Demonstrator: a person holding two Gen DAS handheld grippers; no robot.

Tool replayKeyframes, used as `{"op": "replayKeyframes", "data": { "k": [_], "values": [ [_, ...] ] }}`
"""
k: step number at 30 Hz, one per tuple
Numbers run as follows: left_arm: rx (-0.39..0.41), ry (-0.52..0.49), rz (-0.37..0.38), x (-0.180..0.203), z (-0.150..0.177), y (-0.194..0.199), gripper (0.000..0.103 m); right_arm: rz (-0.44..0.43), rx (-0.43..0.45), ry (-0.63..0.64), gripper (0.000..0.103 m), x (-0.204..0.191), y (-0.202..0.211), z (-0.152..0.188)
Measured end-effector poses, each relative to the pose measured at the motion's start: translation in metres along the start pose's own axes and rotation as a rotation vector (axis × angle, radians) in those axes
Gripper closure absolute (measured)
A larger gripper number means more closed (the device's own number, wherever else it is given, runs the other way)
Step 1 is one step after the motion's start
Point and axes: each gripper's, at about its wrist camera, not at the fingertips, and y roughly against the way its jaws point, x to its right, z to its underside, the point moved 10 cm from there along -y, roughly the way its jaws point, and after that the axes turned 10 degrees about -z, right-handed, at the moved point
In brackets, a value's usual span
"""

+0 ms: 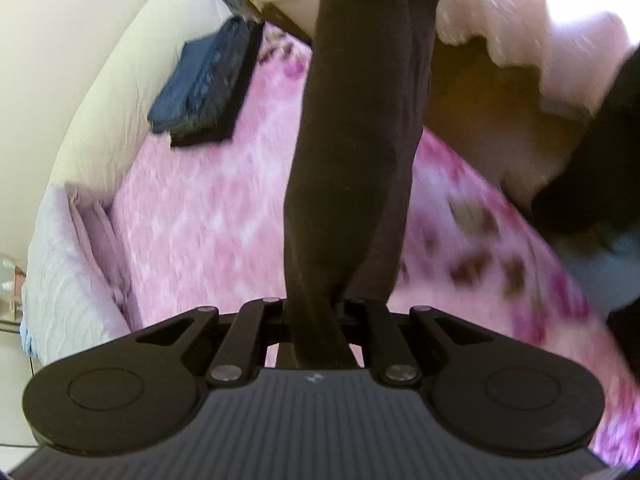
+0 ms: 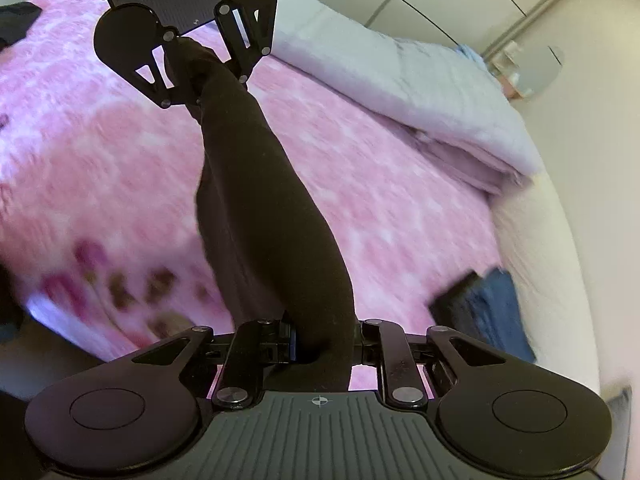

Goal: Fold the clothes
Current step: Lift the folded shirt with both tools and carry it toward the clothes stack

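While left gripper [image 1: 316, 320] and right gripper [image 2: 324, 340] both clench dark garment [image 2: 256, 200], keep it taut, lower evenly onto pink blanket [image 2: 400, 200].

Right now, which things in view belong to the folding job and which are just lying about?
Part of the job:
- dark garment, stretched between both tongs
- left tongs, shut on one end
- right tongs, shut on the other end
- folded dark clothes stack

Lying about:
- pink bedspread
- folded lilac quilt
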Motion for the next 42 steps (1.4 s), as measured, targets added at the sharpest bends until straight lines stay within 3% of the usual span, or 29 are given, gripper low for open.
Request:
{"op": "replayKeyframes", "data": {
  "k": [5,10,18,23,28,33,36,39,42],
  "values": [
    [0.044,0.013,0.007,-0.024,-0.096,-0.036,0.094,0.018,-0.029,-0.033,0.085,0.080,0.024,0.076],
    [0.094,-0.017,0.000,-0.051,-0.151,-0.072,0.094,0.058,-0.062,-0.082,0.085,0.142,0.036,0.126],
    [0.209,-0.032,-0.068,-0.139,-0.223,-0.137,0.094,0.141,-0.113,-0.094,0.085,0.251,0.043,0.157],
    [0.247,-0.044,-0.102,-0.197,-0.256,-0.174,0.094,0.204,-0.092,-0.123,0.085,0.336,0.048,0.168],
    [0.215,-0.044,-0.197,-0.268,-0.286,-0.226,0.094,0.244,-0.060,-0.057,0.085,0.432,0.034,0.175],
    [0.119,0.002,-0.320,-0.355,-0.313,-0.295,0.094,0.274,0.022,0.018,0.085,0.547,0.003,0.179],
    [0.066,0.020,-0.406,-0.388,-0.323,-0.329,0.095,0.315,0.087,0.079,0.084,0.604,-0.016,0.182],
    [0.026,0.068,-0.415,-0.384,-0.319,-0.370,0.095,0.308,0.157,0.113,0.084,0.633,-0.050,0.197],
    [-0.066,0.058,-0.342,-0.326,-0.294,-0.443,0.094,0.216,0.165,0.105,0.084,0.624,-0.113,0.231]
  ]
}}
